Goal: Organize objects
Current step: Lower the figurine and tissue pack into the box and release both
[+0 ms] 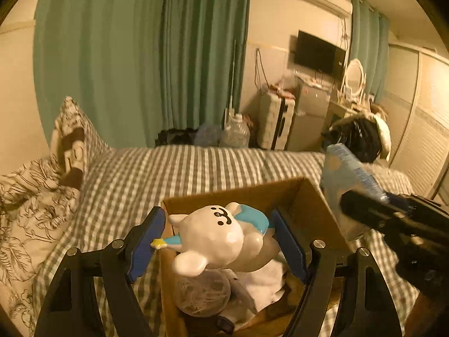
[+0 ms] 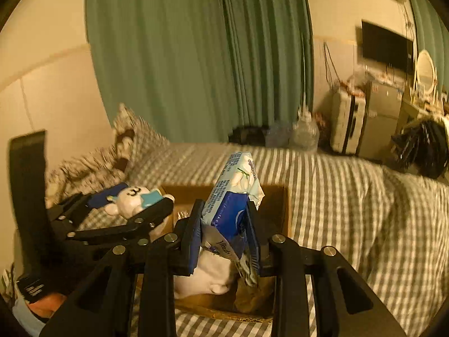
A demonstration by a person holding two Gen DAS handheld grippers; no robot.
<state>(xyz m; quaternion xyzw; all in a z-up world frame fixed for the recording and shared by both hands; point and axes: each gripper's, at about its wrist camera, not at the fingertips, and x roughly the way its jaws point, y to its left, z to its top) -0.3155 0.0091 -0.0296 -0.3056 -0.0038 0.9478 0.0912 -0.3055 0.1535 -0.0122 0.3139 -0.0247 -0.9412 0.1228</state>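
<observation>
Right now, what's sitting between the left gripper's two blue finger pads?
The white bear figurine, held over the cardboard box; the left wrist view shows it spanning the left gripper pad to pad.

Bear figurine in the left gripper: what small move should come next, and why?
Probably lower it a little and open the jaws. The left gripper holds the bear figurine directly over the open cardboard box, above the items inside, while the right gripper holds the tissue pack alongside.
</observation>
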